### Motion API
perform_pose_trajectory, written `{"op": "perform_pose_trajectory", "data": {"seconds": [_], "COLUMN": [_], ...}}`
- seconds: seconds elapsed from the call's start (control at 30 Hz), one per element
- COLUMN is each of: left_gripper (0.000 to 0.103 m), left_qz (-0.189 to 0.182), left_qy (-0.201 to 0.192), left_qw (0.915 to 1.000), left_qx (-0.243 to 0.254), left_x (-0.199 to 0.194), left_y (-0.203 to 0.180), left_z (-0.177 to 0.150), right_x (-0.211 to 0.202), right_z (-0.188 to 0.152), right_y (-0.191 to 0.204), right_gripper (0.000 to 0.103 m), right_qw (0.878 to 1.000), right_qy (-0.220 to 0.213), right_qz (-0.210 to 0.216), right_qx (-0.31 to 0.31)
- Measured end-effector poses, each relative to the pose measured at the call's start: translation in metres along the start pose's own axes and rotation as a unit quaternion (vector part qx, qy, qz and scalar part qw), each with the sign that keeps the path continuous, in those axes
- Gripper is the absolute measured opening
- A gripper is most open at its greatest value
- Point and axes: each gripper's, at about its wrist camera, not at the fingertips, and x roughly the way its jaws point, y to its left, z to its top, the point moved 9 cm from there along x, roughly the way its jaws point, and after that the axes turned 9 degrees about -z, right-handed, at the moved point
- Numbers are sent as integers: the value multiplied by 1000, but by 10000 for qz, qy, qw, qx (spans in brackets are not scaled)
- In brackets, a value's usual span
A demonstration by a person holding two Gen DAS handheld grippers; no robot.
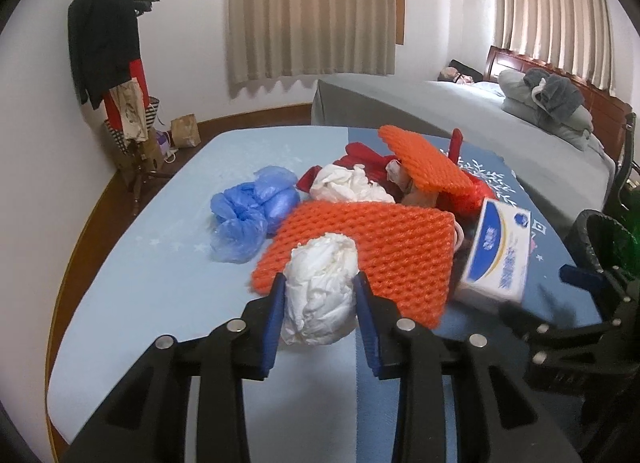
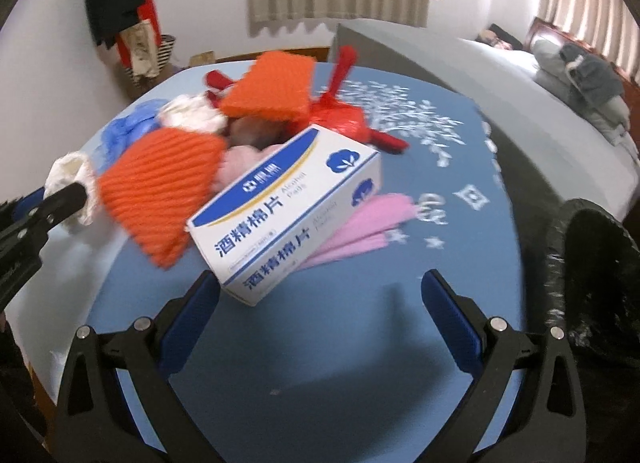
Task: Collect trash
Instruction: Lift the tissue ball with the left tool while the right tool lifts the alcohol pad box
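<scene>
Bedroom, blue table cover [image 1: 132, 263] with a pile of trash on it, landmark = white-and-blue carton [image 2: 288, 207] of alcohol pads

Carton lies tilted at the near edge of the pile, 1 corner toward the right gripper [image 2: 318, 295]. Right gripper jaws wide apart, nothing between the pads, carton corner just ahead of the left finger, not touching as far as I can tell

Left of the carton: big orange foam net [image 1: 360, 247], partly touching it. On that net's near-left edge sits a crumpled white bag [image 1: 320, 295]; left gripper [image 1: 320, 295] is clamped on it, both blue pads pressed into its sides, jaws narrow

Beyond the carton: 2nd orange foam net [image 1: 424, 159] propped on top of the pile, red plastic bag [image 2: 340, 119] under and right of it, another white crumpled wad [image 1: 348, 183] behind the big net. Far left of the carton: blue plastic bags [image 1: 248, 215]. Right of the carton, tucked under it: pink foam sheet [image 2: 360, 227]

Further right, off the table edge: black-lined bin [image 2: 592, 271], mouth open

Background behind the carton: grey bed [image 1: 440, 111] with folded bedding, beige curtains [image 1: 312, 11], coat stand [image 1: 112, 43] with dark jacket at far left
</scene>
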Motion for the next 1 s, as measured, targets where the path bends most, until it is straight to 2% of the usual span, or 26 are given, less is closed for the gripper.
{"op": "perform_pose_trajectory", "data": {"seconds": [0.13,0.27,0.53,0.77,1.0], "left_gripper": [35,35,35,35,35], "left_qz": [-36,-77,-126,-131,-186], "left_qy": [-1,-25,-90,-127,-173], "left_qw": [10000,10000,9999,9998,9996], "left_qx": [26,24,35,39,106], "left_x": [2,3,4,8,12], "left_y": [-5,-9,-16,-14,-19], "left_z": [0,2,10,16,23], "right_x": [-3,-8,-7,9,12], "right_z": [1,-2,12,30,39], "right_y": [-36,-65,-54,-47,-43], "right_gripper": [98,98,98,98,98], "right_qw": [9990,9971,9968,9931,9927], "right_qy": [-28,-7,-56,63,54], "right_qz": [-400,-587,-443,-598,-635], "right_qx": [174,486,668,1009,1028]}}
